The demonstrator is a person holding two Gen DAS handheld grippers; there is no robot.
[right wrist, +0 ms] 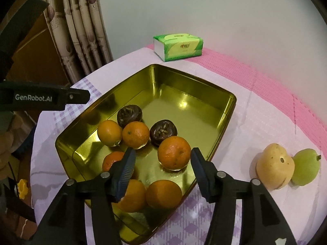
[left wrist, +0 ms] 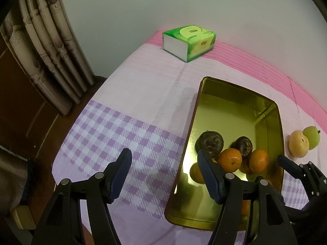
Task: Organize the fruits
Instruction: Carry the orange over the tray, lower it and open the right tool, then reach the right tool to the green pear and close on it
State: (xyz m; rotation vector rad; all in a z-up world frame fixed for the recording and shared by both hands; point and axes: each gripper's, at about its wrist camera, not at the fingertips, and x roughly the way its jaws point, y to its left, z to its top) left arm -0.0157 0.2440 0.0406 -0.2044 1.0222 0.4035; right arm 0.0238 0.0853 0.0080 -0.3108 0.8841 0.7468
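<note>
Nearest, right hand-held gripper (right wrist: 162, 159) parted around an orange (right wrist: 174, 152), pads not touching it; orange resting on the floor of the gold tin (right wrist: 224, 120). Left hand-held gripper (left wrist: 164, 159) half open and empty, one finger over the checked tabletop (left wrist: 114, 128), the other over the tin. Further in the tin, more oranges and two dark fruits (right wrist: 129, 113). Right of the tin, yellow pear (right wrist: 274, 166) touching green pear (right wrist: 305, 166). Farthest, green tissue pack (right wrist: 178, 46) by the wall

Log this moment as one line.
right gripper: open over round orange in gold metal tin | left gripper: open, empty | yellow pear: outside tin
</note>
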